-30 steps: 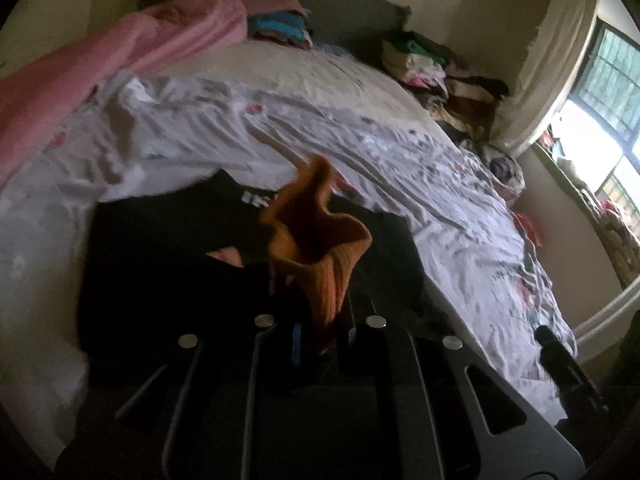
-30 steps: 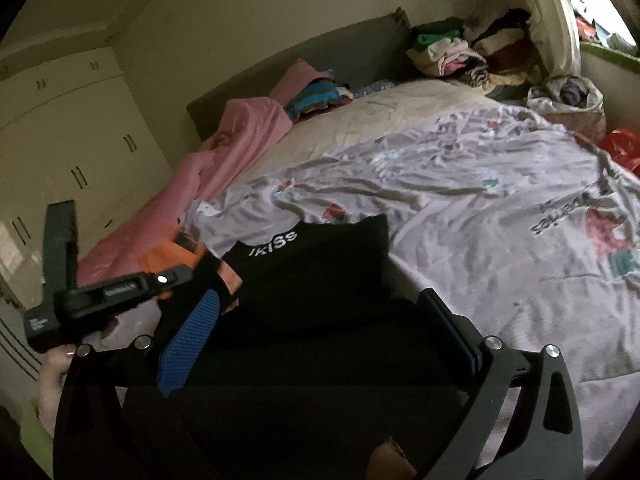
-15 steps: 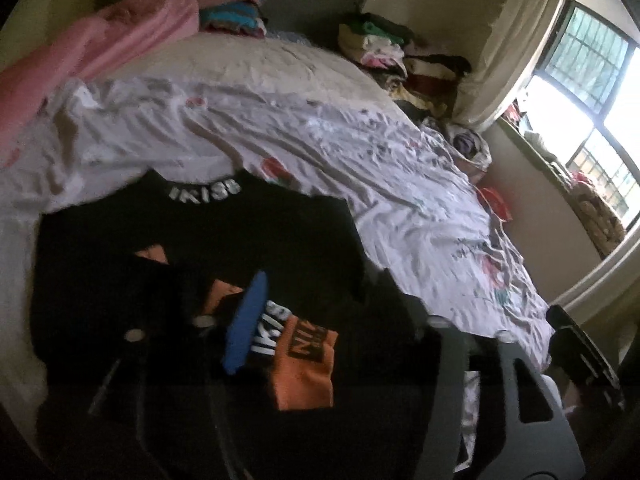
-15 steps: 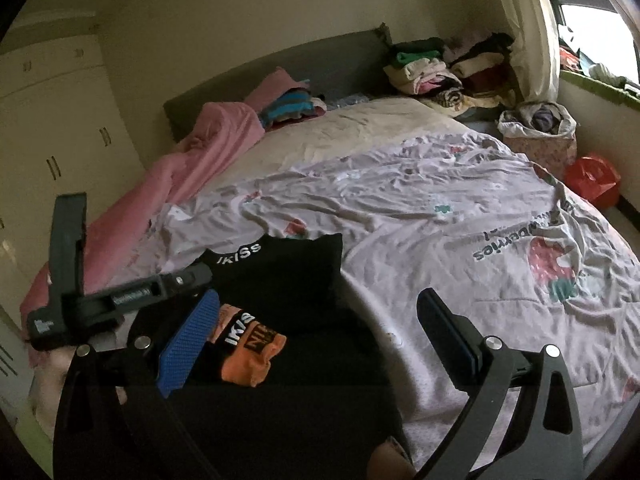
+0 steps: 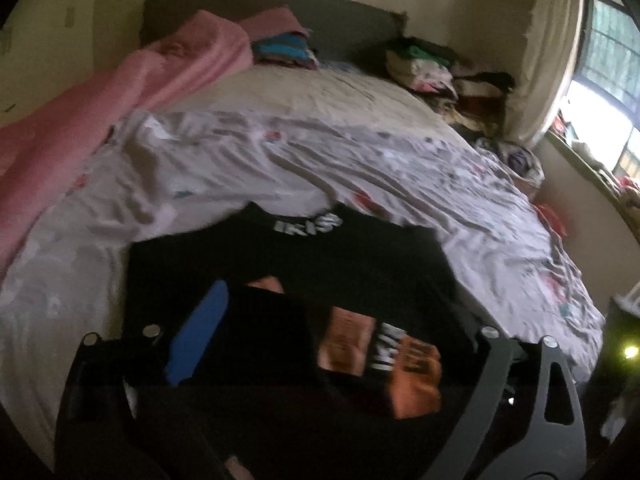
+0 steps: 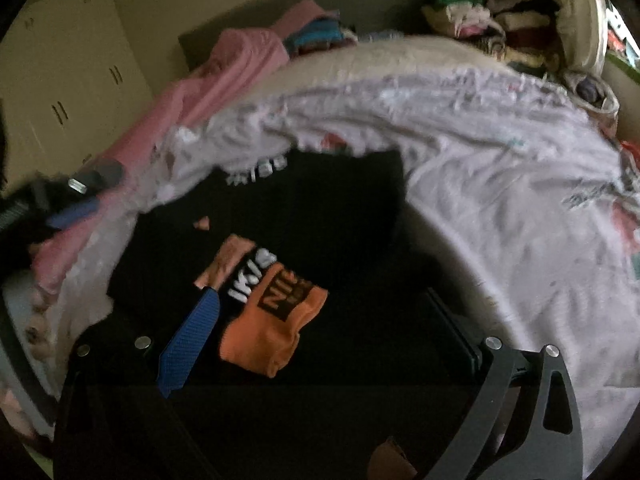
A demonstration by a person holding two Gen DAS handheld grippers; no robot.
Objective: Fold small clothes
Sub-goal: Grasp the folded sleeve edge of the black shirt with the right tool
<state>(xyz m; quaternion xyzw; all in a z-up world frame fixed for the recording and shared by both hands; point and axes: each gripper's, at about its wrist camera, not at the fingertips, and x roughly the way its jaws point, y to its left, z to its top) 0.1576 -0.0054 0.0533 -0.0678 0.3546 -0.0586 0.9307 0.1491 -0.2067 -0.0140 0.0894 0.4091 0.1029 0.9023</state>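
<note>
Ahead of both claws, wide stretch of rumpled printed bedsheet (image 5: 360, 168), bare as far as the beige cover and grey headboard (image 5: 344, 20). Left of left claw (image 5: 332, 328), pink blanket (image 5: 100, 112) along the bed's edge; to the right, sheet falling away at the bed's side toward wall and window (image 5: 608, 92). Far corner crowded with a heap of folded clothes (image 5: 432, 64).

Black garment (image 5: 304, 252) flat on the sheet just ahead of the left claw, white lettering at its far edge, near part lost in shadow beneath both claws. Orange sleeve cuff (image 6: 276, 320) folded onto the black cloth, lying between the fingers of right claw (image 6: 324, 328) but untouched. Both views smeared by motion; lettering unreadable.

Left claw pitched downward, jaws just spread wide, blue pad (image 5: 200, 336) clear of the cloth, nothing gripped. Right claw likewise tilted down, jaws wide apart, empty, over the cuff. Left claw's fingertip also showing at the left edge of the right-wrist view.
</note>
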